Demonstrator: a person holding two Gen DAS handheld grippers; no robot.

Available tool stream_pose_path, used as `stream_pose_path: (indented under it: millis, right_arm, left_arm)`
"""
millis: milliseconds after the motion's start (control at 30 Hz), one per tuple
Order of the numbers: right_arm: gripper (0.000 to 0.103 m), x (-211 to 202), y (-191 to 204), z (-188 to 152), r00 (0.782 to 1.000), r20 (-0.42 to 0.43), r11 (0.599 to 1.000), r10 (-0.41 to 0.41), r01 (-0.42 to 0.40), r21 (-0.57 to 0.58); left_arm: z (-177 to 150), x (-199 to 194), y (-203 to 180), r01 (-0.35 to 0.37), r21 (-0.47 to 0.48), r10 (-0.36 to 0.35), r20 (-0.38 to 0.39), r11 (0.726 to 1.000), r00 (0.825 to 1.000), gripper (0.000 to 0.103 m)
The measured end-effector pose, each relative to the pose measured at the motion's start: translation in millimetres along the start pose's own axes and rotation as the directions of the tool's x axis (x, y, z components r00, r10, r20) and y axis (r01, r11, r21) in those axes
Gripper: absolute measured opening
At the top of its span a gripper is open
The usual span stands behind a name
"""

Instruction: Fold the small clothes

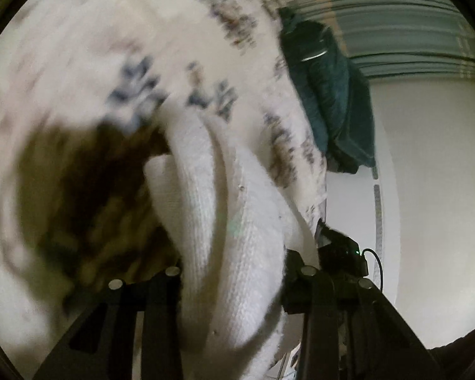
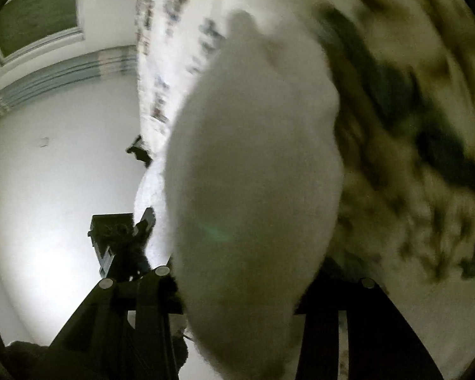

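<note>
A white knit garment (image 1: 231, 209) with blurred dark blue and brown patterning fills most of the left wrist view. My left gripper (image 1: 234, 272) is shut on its thick white ribbed edge, which bunches between the fingers. In the right wrist view the same white garment (image 2: 253, 171) bulges between the fingers of my right gripper (image 2: 240, 281), which is shut on it. The cloth hangs stretched between both grippers, lifted off the surface. The other gripper shows in each view, at the cloth's edge: the right one (image 1: 338, 247) and the left one (image 2: 120, 237). Fingertips are hidden by cloth.
A dark teal garment (image 1: 332, 95) lies on the white table (image 1: 433, 190) beyond the lifted cloth. Grey-blue striped fabric or blinds (image 1: 395, 31) run along the far edge. The white surface (image 2: 53, 174) spreads to the left in the right wrist view.
</note>
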State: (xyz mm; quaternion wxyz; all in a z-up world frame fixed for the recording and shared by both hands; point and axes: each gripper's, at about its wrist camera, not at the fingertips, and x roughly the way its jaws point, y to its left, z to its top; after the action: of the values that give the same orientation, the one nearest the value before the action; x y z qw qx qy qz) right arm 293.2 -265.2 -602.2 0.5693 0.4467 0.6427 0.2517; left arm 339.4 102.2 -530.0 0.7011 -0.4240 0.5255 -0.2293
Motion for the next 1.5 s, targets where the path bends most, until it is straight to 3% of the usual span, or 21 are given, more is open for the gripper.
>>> stream_pose_path:
  millis: [200, 400, 533, 667, 767, 833, 900, 967, 1033, 1133, 1200, 1233, 1300, 1333, 1367, 1500]
  right_arm:
    - [0.044, -23.8, 64.5, 87.3, 0.995, 0.101, 0.997, 0.008, 0.0, -0.077]
    - [0.044, -31.9, 106.7, 218.3, 0.984, 0.177, 0.991, -0.003, 0.027, -0.132]
    - [0.044, -15.7, 125.7, 310.3, 0.982, 0.186, 0.982, -0.042, 0.076, -0.175]
    - [0.044, 5.3, 122.0, 380.9, 0.979, 0.182, 0.977, -0.093, 0.125, -0.173]
    - [0.044, 21.1, 113.3, 411.1, 0.978, 0.176, 0.978, -0.116, 0.143, -0.149]
    - [0.047, 23.4, 96.9, 413.7, 0.979, 0.156, 0.979, -0.13, 0.151, -0.136]
    - [0.054, 18.2, 85.4, 411.8, 0.981, 0.139, 0.98, -0.133, 0.152, -0.132]
    - [0.058, 19.9, 89.1, 410.5, 0.977, 0.129, 0.974, -0.167, 0.184, -0.133]
    - [0.07, 14.5, 92.0, 401.4, 0.963, 0.139, 0.957, -0.233, 0.252, -0.146]
    - [0.082, 13.3, 112.0, 390.3, 0.898, 0.207, 0.89, -0.389, 0.424, -0.168]
    - [0.088, 11.3, 122.7, 376.5, 0.816, 0.274, 0.809, -0.508, 0.562, -0.173]
    - [0.089, 10.0, 128.7, 365.2, 0.763, 0.312, 0.757, -0.567, 0.631, -0.167]
    - [0.095, 9.9, 132.3, 345.0, 0.695, 0.349, 0.697, -0.629, 0.703, -0.142]
    - [0.101, 9.7, 135.0, 334.4, 0.649, 0.362, 0.657, -0.669, 0.744, -0.12]
    - [0.102, 10.5, 139.0, 324.4, 0.615, 0.372, 0.626, -0.695, 0.773, -0.107]
    - [0.102, -3.3, 161.5, 276.8, 0.457, 0.453, 0.488, -0.765, 0.871, -0.056]
  left_arm:
    - [108.4, 29.4, -46.5, 0.03, 0.086, -0.034, 0.047, 0.996, 0.998, 0.032]
    - [233.8, 79.0, -59.1, 0.053, 0.141, -0.066, 0.09, 0.989, 0.994, 0.032]
    - [302.9, 110.5, -44.6, 0.039, 0.159, -0.054, 0.09, 0.987, 0.995, 0.032]
    - [341.8, 139.6, -18.9, 0.013, 0.164, -0.023, 0.064, 0.986, 0.998, 0.032]
    - [361.5, 168.4, 0.5, -0.053, 0.171, 0.052, 0.008, 0.984, 0.999, 0.034]
    - [365.2, 178.2, 10.7, -0.084, 0.153, 0.09, -0.028, 0.985, 0.996, 0.038]
    - [364.4, 176.4, 16.0, -0.074, 0.136, 0.081, -0.044, 0.988, 0.996, 0.043]
    - [358.2, 167.3, 16.1, -0.14, 0.131, 0.145, -0.03, 0.981, 0.989, 0.057]
    - [349.2, 156.4, 13.7, -0.222, 0.132, 0.224, 0.002, 0.966, 0.975, 0.067]
    - [325.4, 136.5, 2.7, -0.368, 0.188, 0.354, 0.108, 0.911, 0.929, 0.075]
    - [313.4, 131.8, -11.1, -0.494, 0.236, 0.463, 0.176, 0.837, 0.869, 0.089]
    - [303.4, 129.0, -19.9, -0.567, 0.263, 0.525, 0.215, 0.781, 0.823, 0.093]
    - [285.5, 126.4, -33.4, -0.666, 0.288, 0.611, 0.264, 0.688, 0.746, 0.099]
    - [279.7, 124.5, -36.4, -0.687, 0.288, 0.632, 0.271, 0.667, 0.727, 0.099]
    - [270.7, 121.9, -42.0, -0.716, 0.284, 0.658, 0.282, 0.638, 0.698, 0.099]
    - [248.7, 113.1, -63.5, -0.78, 0.288, 0.715, 0.315, 0.555, 0.625, 0.1]
